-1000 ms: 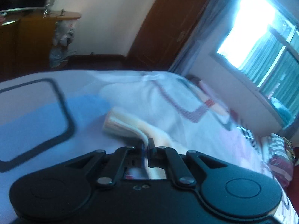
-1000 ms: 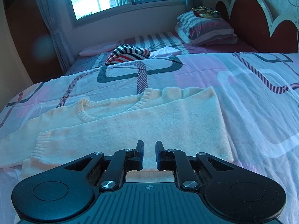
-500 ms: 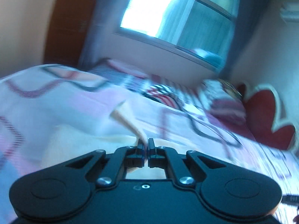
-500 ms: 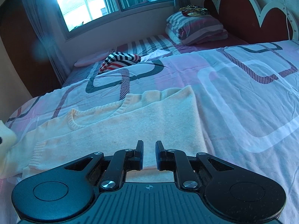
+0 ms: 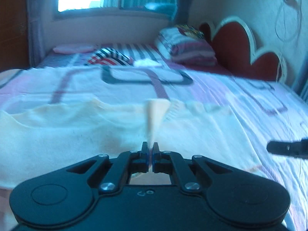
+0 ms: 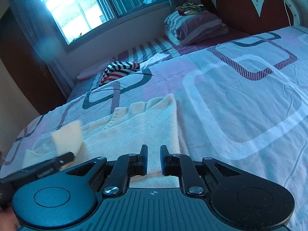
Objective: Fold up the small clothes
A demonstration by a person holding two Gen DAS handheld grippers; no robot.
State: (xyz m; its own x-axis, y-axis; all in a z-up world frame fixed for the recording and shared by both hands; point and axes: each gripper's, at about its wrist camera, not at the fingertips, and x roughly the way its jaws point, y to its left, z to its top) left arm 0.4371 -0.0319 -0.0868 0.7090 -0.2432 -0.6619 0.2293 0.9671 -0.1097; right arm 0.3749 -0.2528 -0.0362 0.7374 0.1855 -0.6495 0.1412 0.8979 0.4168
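Sweater [image 6: 138, 132]: cream knit cloth, ribbed at neckline, soft matt surface. Bedsheet [image 6: 240, 100]: smooth printed cotton-like cloth, lightly creased. Grippers [image 6: 154, 154]: matt black plastic bodies, bright metal screws. Headboard [image 6: 240, 5]: glossy dark red panel, white trim. Pillow [image 6: 194, 27]: striped cloth.

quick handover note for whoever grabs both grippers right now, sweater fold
Left gripper: shut on the sleeve of the cream sweater, sleeve lifted over the body.
Right gripper: jaws slightly apart, nothing between them, over the sweater's near hem.
Sweater lies flat on the patterned bedsheet; a striped garment waits farther back.
Done: right side looks folded in to a straight edge.
Left: lay this sleeve across, then fold the body.
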